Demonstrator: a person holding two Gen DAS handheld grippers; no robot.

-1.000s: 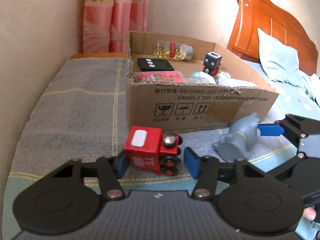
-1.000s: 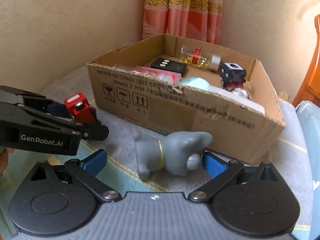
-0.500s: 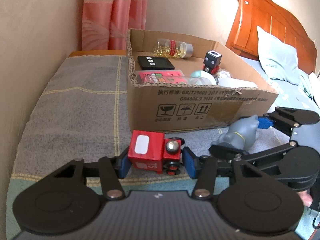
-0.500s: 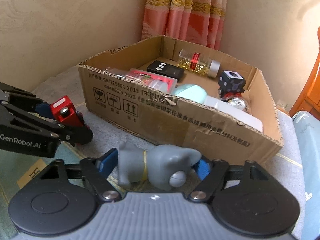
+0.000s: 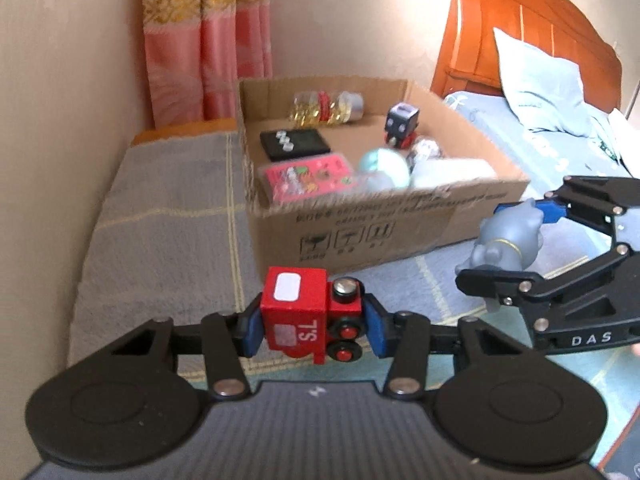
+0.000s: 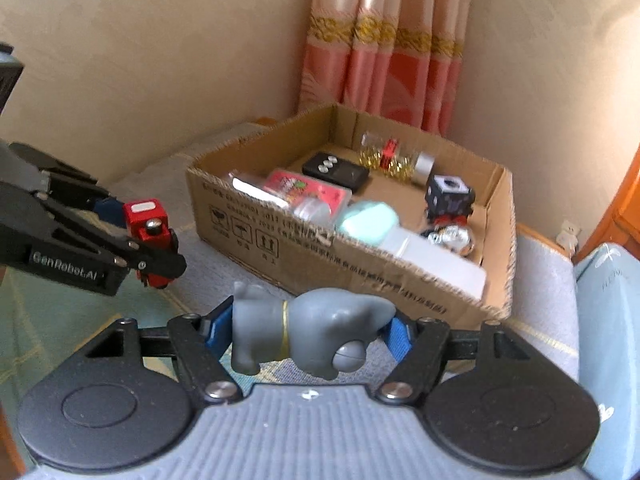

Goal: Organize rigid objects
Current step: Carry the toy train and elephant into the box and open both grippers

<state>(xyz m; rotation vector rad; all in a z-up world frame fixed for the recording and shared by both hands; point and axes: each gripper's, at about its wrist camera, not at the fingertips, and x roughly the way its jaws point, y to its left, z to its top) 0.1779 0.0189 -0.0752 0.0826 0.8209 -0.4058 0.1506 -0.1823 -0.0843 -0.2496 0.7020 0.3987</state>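
Note:
My left gripper (image 5: 312, 330) is shut on a red toy train (image 5: 310, 312) and holds it above the grey blanket, in front of the cardboard box (image 5: 360, 228). My right gripper (image 6: 308, 334) is shut on a grey animal figure (image 6: 308, 328) and holds it lifted in front of the box (image 6: 280, 244). In the left wrist view the right gripper (image 5: 516, 240) with the grey figure (image 5: 508, 236) is at the right. In the right wrist view the left gripper (image 6: 136, 236) with the train (image 6: 150, 224) is at the left.
The box holds a capsule jar (image 5: 326, 108), a black device (image 5: 294, 144), a pink pack (image 5: 308, 176), a mint round object (image 5: 384, 162), a black robot toy (image 5: 402, 126) and a white item (image 6: 436, 258). A wall and curtain (image 5: 208, 40) stand behind; a wooden headboard (image 5: 520, 8) and pillow are right.
Both grippers have closed on their toys and lifted them off the blanket. Both have risen, so the views look down into the box more.

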